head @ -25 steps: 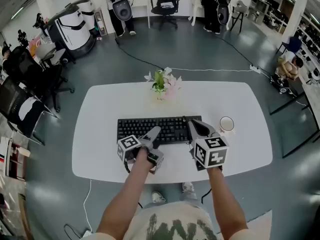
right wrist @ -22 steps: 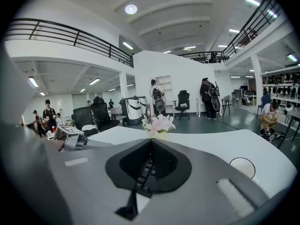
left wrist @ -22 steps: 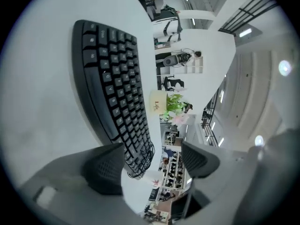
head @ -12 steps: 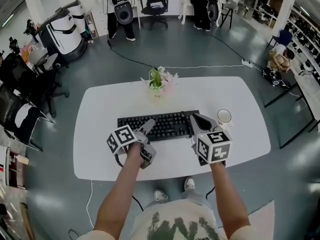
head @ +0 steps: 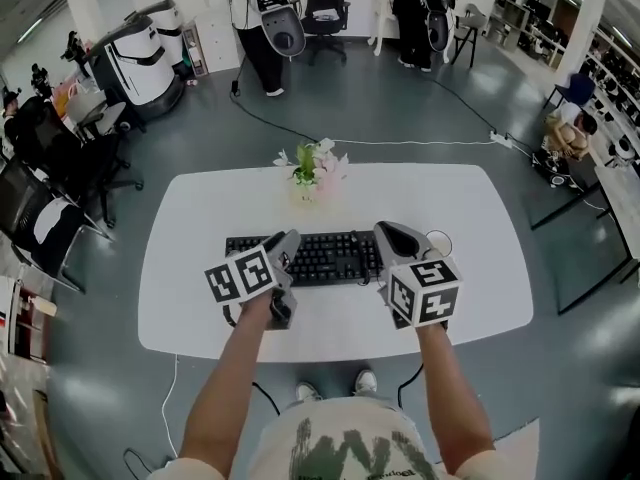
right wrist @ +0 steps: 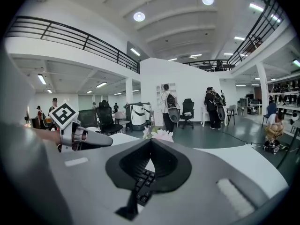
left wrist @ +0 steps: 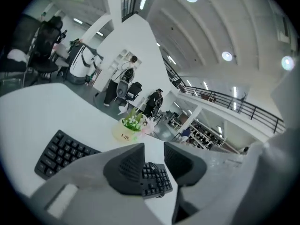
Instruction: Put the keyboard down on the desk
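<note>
Left gripper (head: 284, 244) has lifted off keyboard (head: 322, 257) — jaws just narrowing, empty; right gripper (head: 390, 236) clenched, empty. Risk: stray jaw knocks keyboard askew.

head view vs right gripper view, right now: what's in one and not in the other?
Head view only: the cup and the person's shoes. Right gripper view only: the balcony railing and ceiling lights. Both: the table, keyboard, flowers and left gripper.
</note>
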### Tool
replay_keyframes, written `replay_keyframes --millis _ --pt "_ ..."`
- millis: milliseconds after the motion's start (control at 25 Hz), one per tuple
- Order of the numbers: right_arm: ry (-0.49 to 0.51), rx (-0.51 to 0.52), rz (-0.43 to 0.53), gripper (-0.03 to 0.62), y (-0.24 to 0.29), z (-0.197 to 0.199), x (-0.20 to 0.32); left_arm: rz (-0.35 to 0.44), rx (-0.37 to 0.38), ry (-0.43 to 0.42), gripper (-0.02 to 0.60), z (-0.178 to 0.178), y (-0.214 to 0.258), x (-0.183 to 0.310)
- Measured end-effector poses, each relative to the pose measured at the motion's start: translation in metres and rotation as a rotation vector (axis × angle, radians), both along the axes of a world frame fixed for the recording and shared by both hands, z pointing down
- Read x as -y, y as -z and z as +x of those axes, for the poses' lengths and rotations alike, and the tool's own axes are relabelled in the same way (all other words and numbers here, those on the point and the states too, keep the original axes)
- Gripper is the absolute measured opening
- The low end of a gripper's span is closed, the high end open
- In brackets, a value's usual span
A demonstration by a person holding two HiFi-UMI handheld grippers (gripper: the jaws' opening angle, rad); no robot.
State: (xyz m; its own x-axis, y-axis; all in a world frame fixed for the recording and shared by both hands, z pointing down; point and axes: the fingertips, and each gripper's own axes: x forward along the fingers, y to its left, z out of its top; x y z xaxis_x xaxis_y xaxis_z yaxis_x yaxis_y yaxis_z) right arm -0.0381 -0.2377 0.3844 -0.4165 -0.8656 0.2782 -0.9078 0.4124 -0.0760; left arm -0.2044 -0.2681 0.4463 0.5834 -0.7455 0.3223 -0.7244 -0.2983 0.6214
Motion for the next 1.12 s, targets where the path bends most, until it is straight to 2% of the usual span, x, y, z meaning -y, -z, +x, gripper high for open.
replay_keyframes --millis 200,320,560,640,840,1120 --pt "0.030 -0.002 0.017 -0.002 0.009 0.014 0.010 0.100 0.163 -0.002 0.110 0.011 0.016 0.004" --pt "0.048 -0.001 0.026 -0.002 0.011 0.020 0.011 0.146 0.222 -0.012 0.100 0.019 0.022 0.000" --pt "0.077 0.000 0.044 -0.003 0.013 0.019 0.016 0.215 0.331 -0.015 0.032 0.019 0.034 -0.001" --pt "0.082 -0.004 0.047 -0.003 0.014 0.019 0.016 0.226 0.351 -0.009 0.008 0.016 0.037 -0.001" --pt "0.087 -0.005 0.055 -0.003 0.014 0.019 0.015 0.262 0.411 0.003 0.003 0.016 0.040 -0.004" --pt "0.090 -0.004 0.063 -0.002 0.017 0.017 0.019 0.261 0.389 0.011 0.002 0.015 0.042 -0.003"
